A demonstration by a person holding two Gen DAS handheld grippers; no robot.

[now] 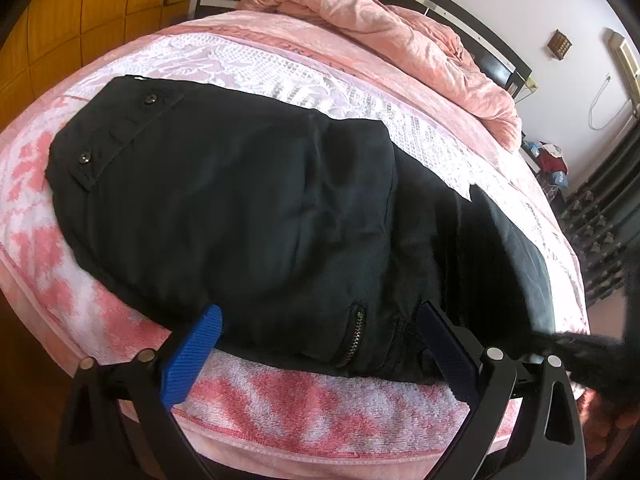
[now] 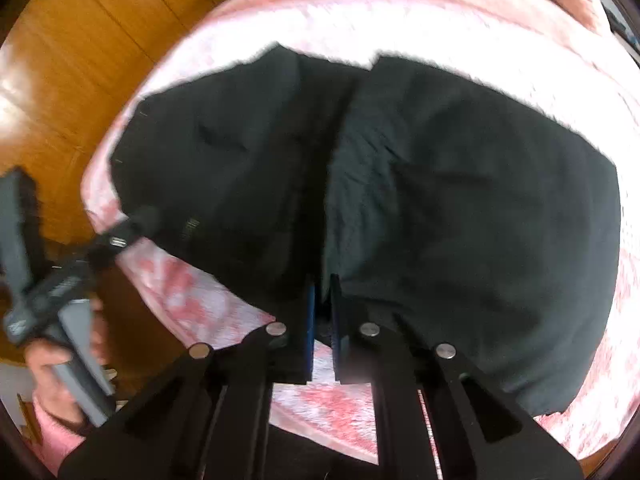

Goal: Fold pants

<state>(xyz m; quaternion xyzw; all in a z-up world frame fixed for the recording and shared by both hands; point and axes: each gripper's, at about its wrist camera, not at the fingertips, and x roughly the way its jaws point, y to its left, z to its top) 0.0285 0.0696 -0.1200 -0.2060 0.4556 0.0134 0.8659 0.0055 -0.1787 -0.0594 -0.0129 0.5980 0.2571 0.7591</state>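
Black pants point(image 1: 248, 200) lie folded on the pink bed, waistband with two buttons at the far left and a zip pocket point(image 1: 354, 334) near the front edge. My left gripper point(image 1: 320, 320) is open, its blue fingers point(image 1: 192, 354) astride the pants' near edge by the zip pocket. In the right wrist view the pants point(image 2: 460, 200) fill the middle. My right gripper point(image 2: 322, 292) is shut on a fold of the black cloth and holds it raised. The left gripper point(image 2: 132, 228) shows at the left, held by a hand.
The pants rest on a pink and white patterned towel point(image 1: 320, 408) over the bed point(image 1: 280, 52). A crumpled pink duvet point(image 1: 400, 40) lies at the head of the bed. A wooden wardrobe point(image 1: 80, 20) stands at the left. Wooden floor point(image 2: 60, 80) is beside the bed.
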